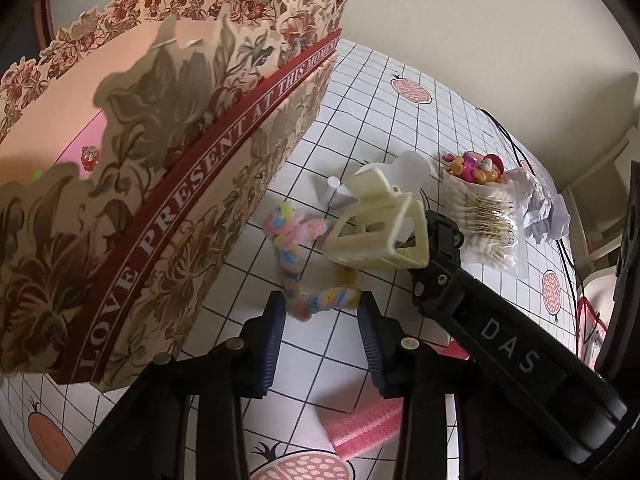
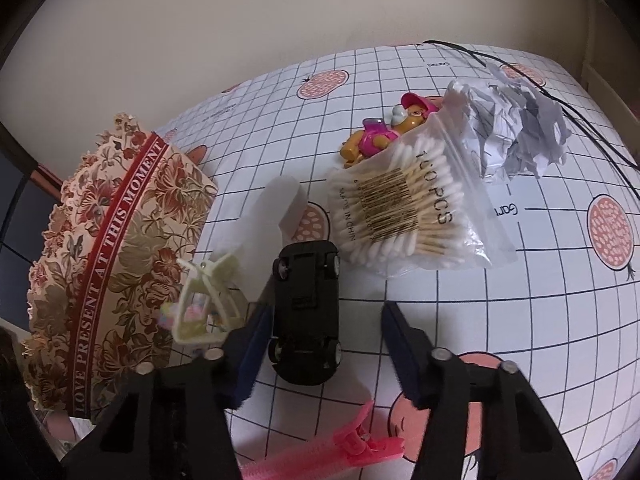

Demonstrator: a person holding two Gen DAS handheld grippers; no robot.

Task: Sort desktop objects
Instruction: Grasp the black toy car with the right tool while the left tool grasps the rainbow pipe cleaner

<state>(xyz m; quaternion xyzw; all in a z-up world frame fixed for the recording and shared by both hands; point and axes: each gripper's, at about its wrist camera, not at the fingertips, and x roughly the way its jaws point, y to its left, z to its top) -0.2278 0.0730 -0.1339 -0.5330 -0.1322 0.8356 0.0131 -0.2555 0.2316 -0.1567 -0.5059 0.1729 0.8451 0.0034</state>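
A pastel fuzzy hair tie (image 1: 298, 240) lies on the checked cloth beside the floral box (image 1: 132, 184). My left gripper (image 1: 322, 312) has its blue pads against both sides of the tie's near loop. A cream claw clip (image 1: 376, 232) lies just beyond it. In the right wrist view a black toy car (image 2: 308, 312) lies upside down between the jaws of my right gripper (image 2: 328, 340). The left pad is at the car's side and the right pad stands clear of it. One of its fingers (image 1: 500, 344) shows to the right in the left wrist view.
A bag of cotton swabs (image 2: 404, 216), a pink toy dog (image 2: 376, 136) and crumpled paper (image 2: 516, 132) lie farther back. A pink zipper piece (image 2: 352, 444) is near my fingers. A black cable (image 2: 592, 136) runs along the right. The floral box (image 2: 112, 264) stands at the left.
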